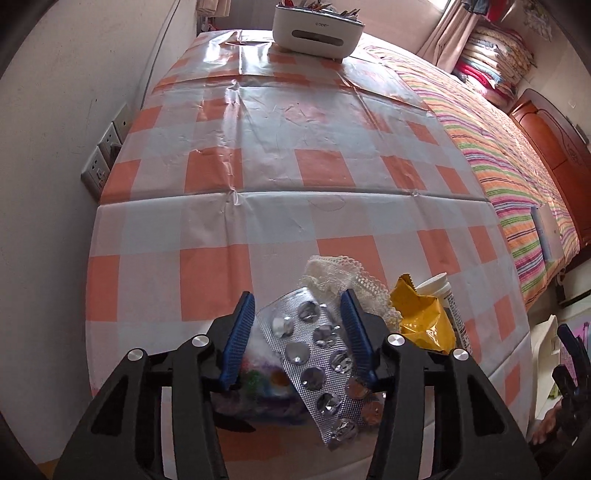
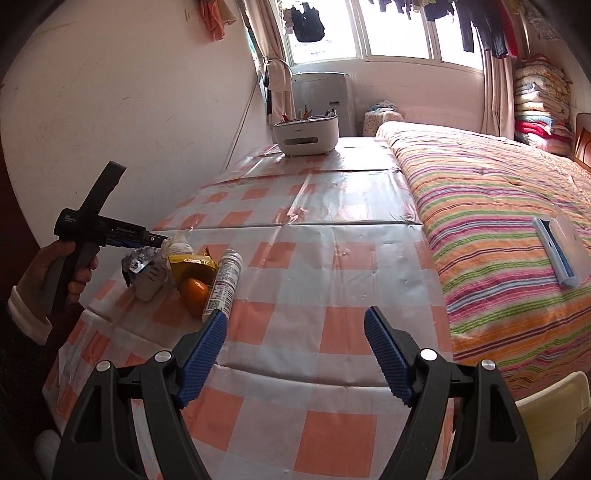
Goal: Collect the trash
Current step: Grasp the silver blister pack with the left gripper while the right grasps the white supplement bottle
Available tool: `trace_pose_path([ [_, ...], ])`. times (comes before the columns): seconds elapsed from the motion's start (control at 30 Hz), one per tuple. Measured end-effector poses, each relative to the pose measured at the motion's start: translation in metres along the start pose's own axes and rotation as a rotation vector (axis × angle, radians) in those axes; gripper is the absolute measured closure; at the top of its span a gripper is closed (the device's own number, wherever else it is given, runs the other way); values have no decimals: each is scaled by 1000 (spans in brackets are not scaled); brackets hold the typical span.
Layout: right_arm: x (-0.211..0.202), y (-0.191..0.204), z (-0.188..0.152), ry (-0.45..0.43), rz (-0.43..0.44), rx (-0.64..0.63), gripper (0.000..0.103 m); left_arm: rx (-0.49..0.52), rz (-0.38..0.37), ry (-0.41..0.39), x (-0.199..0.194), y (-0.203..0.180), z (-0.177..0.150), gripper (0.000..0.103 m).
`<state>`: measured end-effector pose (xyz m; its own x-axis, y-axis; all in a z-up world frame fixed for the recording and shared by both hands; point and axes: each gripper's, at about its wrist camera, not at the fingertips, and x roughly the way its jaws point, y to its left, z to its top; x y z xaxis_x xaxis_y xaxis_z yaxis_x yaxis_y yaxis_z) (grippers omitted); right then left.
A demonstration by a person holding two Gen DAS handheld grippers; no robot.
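Note:
A silver empty pill blister pack lies between the blue pads of my left gripper, on top of a pile of trash on the checked table. The jaws stand apart on either side of it; I cannot tell if they press it. Beside it are a lace cloth, a yellow wrapper and a white bottle. In the right wrist view the left gripper hovers over the pile, with the blister pack, yellow wrapper, an orange and the bottle. My right gripper is open and empty above the table.
A white desk organiser with pens stands at the table's far end, also in the right wrist view. A striped bed adjoins the table on the right, with a blue-white box on it. Wall sockets are on the left.

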<state>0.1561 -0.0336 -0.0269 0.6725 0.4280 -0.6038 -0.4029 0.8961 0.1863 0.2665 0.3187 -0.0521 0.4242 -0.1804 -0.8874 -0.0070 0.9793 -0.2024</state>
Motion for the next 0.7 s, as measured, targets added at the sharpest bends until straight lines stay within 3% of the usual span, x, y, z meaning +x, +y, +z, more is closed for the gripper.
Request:
trace_pose_path([
  [0.23,79,37,32,157,74,-88,28,-63,-103,52,-3,12,-21,58],
  [0.33,107,52,34,216,64,-144,28,-85,-96,77,-6,15,-34,56],
  [0.43,124,60,33,258,60,-182,28,-68,-79,85,-11,13,-48,47],
  [0.5,134,64,32,290,42,-215,29,-61,-71,89,-13,11,-57,28],
  [0.57,142,67,30,315,42,-229,30,-53,-45,100,-13,9,-64,26],
  [0.63,149,67,29,344,34,-234,37,-42,-39,92,-14,5,-69,26],
  [0.7,154,69,27,369,43,-238,52,-52,-35,97,-12,5,-73,26],
])
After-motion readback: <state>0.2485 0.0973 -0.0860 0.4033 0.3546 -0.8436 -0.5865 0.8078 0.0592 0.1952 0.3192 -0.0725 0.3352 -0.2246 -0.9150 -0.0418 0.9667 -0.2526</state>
